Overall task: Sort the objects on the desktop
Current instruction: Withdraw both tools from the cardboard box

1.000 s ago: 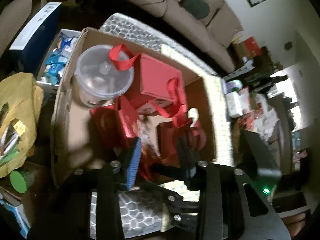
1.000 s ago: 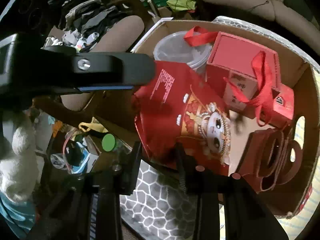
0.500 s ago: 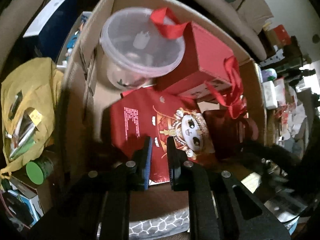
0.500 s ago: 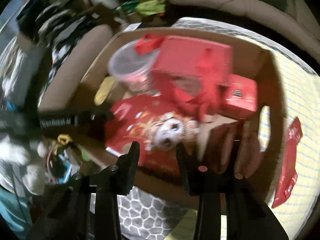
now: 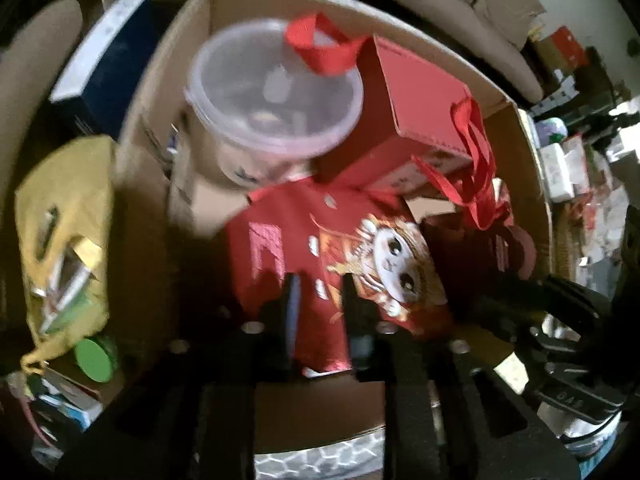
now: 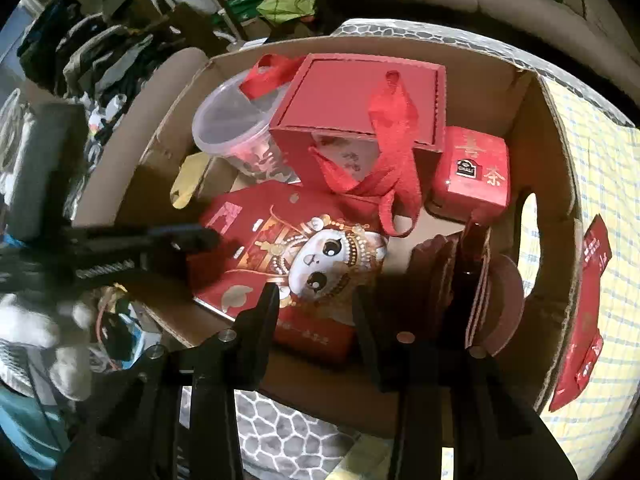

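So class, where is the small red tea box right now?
In the right wrist view the tea box sits inside the carton, right side, beside the ribboned gift box.

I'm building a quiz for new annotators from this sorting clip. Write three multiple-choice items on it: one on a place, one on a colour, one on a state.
1. Where does the flat red packet with the cartoon face lie?
A. on the sofa
B. in the brown cardboard box
C. on the floor

2. What colour are the ribbon handles of the red gift box?
A. red
B. gold
C. blue

3. How is the round clear plastic tub?
A. lid on
B. lid off
C. tipped over

Key: 1 B, the box walls surround the packet; 2 A, the ribbon matches the gift box; 3 A, a translucent lid covers its top.
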A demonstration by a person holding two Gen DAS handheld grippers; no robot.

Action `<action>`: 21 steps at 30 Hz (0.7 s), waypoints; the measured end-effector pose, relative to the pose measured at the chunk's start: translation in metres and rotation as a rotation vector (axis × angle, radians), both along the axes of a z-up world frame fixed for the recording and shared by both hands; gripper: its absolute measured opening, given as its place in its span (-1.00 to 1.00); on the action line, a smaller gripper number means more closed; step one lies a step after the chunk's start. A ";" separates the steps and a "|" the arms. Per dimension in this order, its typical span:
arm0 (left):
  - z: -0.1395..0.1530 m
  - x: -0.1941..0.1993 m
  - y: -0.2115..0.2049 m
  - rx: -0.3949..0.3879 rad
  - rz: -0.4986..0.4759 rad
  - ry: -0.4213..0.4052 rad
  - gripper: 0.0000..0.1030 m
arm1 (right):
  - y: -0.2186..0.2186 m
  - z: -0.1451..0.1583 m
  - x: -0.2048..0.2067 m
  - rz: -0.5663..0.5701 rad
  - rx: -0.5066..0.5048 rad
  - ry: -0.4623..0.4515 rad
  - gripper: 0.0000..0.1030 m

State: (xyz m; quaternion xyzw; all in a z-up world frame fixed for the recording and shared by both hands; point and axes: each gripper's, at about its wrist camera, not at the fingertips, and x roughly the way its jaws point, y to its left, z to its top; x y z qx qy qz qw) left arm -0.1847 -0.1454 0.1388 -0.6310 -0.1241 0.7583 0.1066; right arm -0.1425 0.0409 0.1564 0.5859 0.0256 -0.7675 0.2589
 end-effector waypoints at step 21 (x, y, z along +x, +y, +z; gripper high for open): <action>-0.012 0.005 0.021 0.043 -0.012 -0.012 -0.09 | -0.012 0.001 0.013 0.014 0.121 0.119 0.11</action>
